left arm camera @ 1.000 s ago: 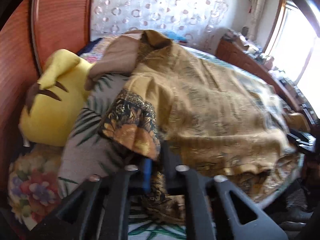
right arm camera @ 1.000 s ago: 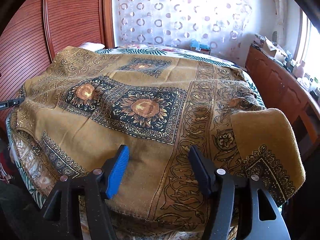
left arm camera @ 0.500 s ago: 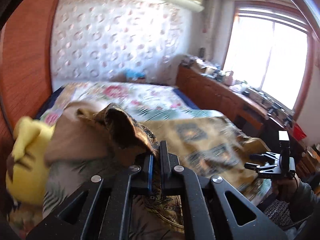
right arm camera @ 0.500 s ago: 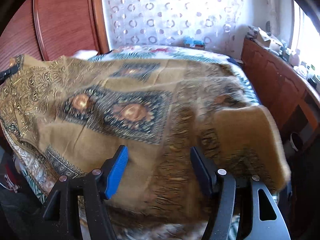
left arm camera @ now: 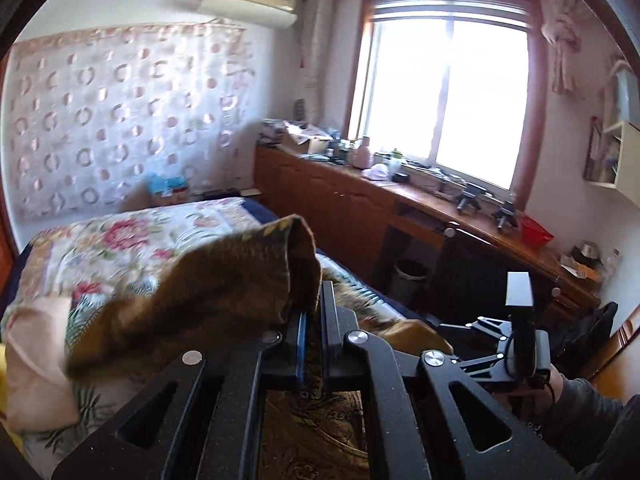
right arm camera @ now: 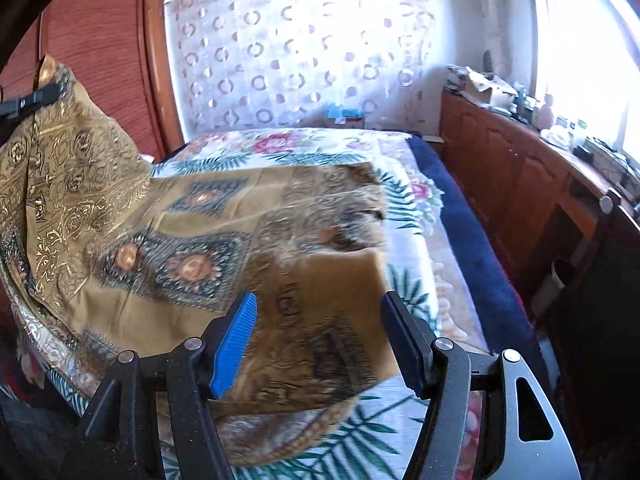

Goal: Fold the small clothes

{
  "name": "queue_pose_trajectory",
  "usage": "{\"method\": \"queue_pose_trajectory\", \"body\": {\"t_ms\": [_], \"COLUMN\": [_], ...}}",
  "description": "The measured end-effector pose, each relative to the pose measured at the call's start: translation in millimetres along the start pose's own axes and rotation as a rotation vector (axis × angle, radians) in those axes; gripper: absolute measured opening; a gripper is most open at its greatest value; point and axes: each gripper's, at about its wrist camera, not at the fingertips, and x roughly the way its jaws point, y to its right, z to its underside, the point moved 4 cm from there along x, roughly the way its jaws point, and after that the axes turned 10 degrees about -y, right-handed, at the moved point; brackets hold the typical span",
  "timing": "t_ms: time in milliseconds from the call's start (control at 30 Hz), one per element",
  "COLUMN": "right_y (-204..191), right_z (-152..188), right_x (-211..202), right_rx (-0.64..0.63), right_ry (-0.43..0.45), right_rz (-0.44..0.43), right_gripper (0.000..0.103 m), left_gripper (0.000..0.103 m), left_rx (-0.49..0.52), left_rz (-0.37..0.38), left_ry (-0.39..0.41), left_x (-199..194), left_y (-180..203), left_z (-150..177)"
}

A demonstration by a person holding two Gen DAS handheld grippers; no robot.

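A soft woven cloth (right arm camera: 168, 248) with glinting gold print is seen at the left of the frame. The tongs (right arm camera: 320, 340) are made of matt black plastic with bright metal rivets, one ribbed blue pad (right arm camera: 234, 346) included. The cabinets (right arm camera: 500, 168) at right are of glossy reddish wood.

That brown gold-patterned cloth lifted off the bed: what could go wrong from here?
The left gripper pinches only a small bunch of the brown gold-patterned cloth, so the cloth might slip out.

The right gripper is open, so the near edge hangs loose and could fold crooked.

The cloth's lower part lies rumpled on the floral bedspread, so creases may be folded in.
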Motion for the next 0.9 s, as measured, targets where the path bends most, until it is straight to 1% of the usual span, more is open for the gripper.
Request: {"method": "queue_pose_trajectory", "body": {"t_ms": [67,100,167,200,233,300,433,567,667,767,833,900], "right_y": [2,2,0,0,-1,-3,-7,-15,-22,-34,-40,-44], "right_z": [-2,-3,-6,-6,-7,-7,-9,-13,-20,-27,-31,-34], "right_x": [-3,-5,-9,-10,-11,-9,-2,4,13,29,42,56], "right_rx": [0.002,-0.006,-0.013,-0.013,-0.014,-0.02,-0.032,-0.057,-0.092,-0.129,-0.153,-0.179], "right_ry": [0.008,0.014,0.027,0.031,0.035,0.039,0.042,0.039,0.027,-0.001,-0.034,-0.072], "right_rz": [0.009,0.02,0.03,0.028,0.027,0.03,0.027,0.003,-0.016,-0.053,-0.085,-0.091], "right_gripper": [0.066,0.066,0.066,0.066,0.067,0.066,0.067,0.066,0.067,0.066,0.066,0.066], "left_gripper": [0.006,0.009,0.029,0.045,0.055,0.064,0.069,0.069,0.069,0.069,0.069,0.069], "left_rx": [0.042,0.058,0.081,0.083,0.082,0.078,0.05,0.009,-0.025,-0.055,-0.068,-0.083], "left_rz": [0.018,0.012,0.008,0.014,0.012,0.001,-0.045,-0.102,-0.13,-0.159,-0.181,-0.191], "left_ry": [-0.032,-0.059,-0.084,-0.088,-0.094,-0.111,-0.117,-0.125,-0.13,-0.144,-0.158,-0.17], "left_x": [11,16,22,22,23,26,28,24,21,21,23,24], "left_y": [16,19,23,22,22,21,6,-17,-34,-49,-58,-65], "left_z": [-5,-5,-2,1,3,6,13,26,38,53,63,71]}}
